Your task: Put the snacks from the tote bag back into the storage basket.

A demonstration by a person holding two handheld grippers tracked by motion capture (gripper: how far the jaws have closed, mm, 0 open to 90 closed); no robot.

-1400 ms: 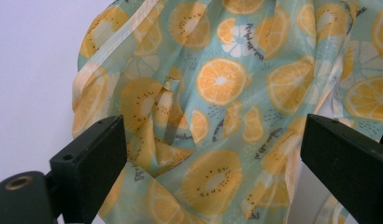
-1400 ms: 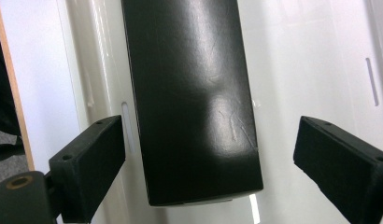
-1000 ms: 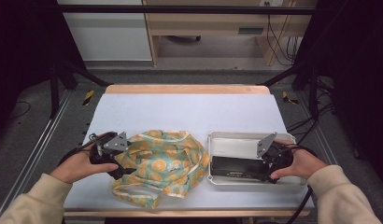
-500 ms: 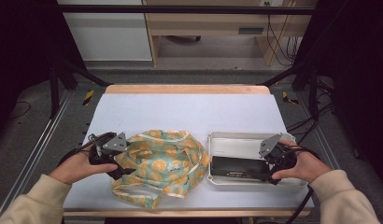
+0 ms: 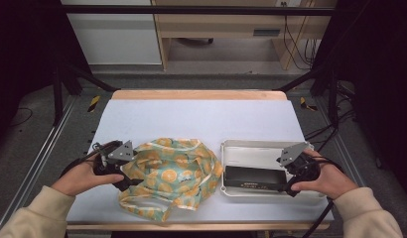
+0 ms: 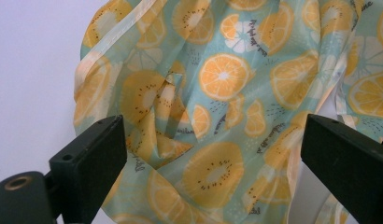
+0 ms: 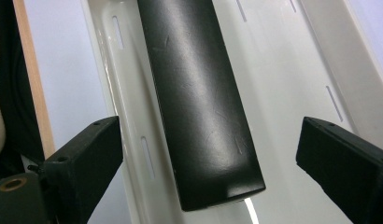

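Observation:
A crumpled teal cloth bag printed with orange slices (image 5: 169,176) lies on the white table near its front edge. My left gripper (image 5: 123,179) sits at the bag's left edge, open, with the fabric (image 6: 213,121) lying between and beyond its jaws. To the right, a long black box (image 5: 253,178) lies in a white tray (image 5: 251,151). My right gripper (image 5: 290,184) is at the box's right end, open, its jaws spread on either side of the black box (image 7: 199,102) without touching it.
The white mat (image 5: 201,119) covers the table behind the bag and tray. The wooden table edge (image 5: 196,94) runs along the back. Dark frame posts and cables stand at both sides, and the tray's near wall (image 5: 271,192) lies close to the front edge.
My right gripper has slid slightly down and inward toward the box's right end. The left gripper has stayed at the bag's left edge.

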